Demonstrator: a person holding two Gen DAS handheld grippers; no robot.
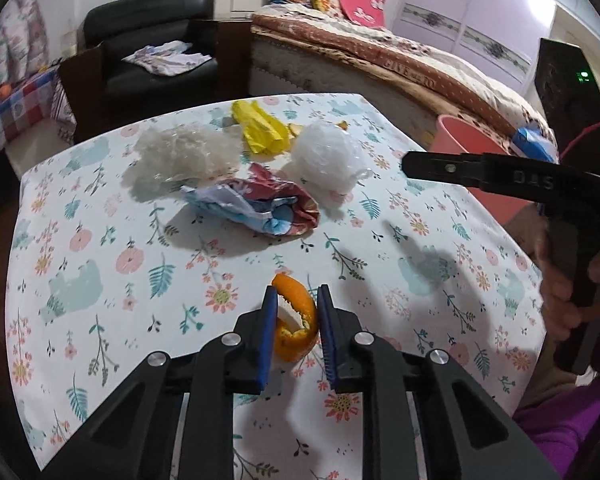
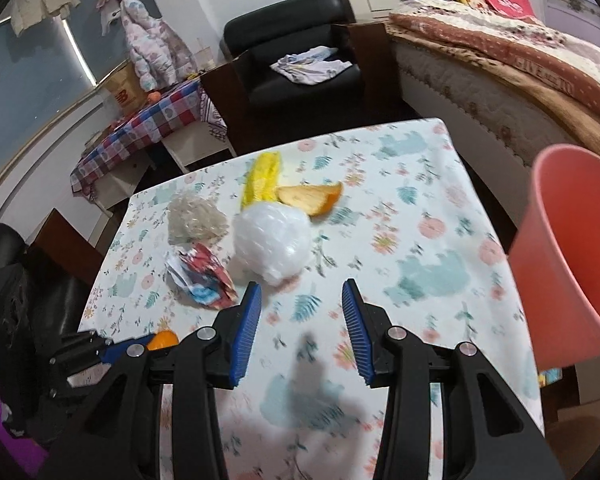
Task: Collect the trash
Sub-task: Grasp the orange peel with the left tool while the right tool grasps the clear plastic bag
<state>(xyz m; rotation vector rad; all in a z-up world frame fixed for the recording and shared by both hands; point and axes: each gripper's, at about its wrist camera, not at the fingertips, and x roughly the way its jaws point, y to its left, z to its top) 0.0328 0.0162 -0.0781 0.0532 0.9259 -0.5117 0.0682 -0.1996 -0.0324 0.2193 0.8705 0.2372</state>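
My left gripper (image 1: 296,312) is shut on a curled orange peel (image 1: 294,320) near the front of the floral-cloth table (image 1: 100,264); both blue pads touch it. Farther back lie a crumpled colourful wrapper (image 1: 260,208), a white plastic bag ball (image 1: 326,160), a clear plastic wad (image 1: 184,152) and a yellow wrapper (image 1: 262,128). My right gripper (image 2: 300,312) hovers open over bare cloth, just short of the white ball (image 2: 274,240), with nothing between its fingers. A second orange peel (image 2: 312,198) lies behind the ball. A pink bin (image 2: 572,260) stands off the table's right edge.
A bed (image 1: 400,56) runs behind the table and the bin. A black armchair (image 1: 156,40) and a checked-cloth side table (image 2: 140,132) stand at the back left. A person's hand (image 1: 560,292) grips the right tool's handle at the right.
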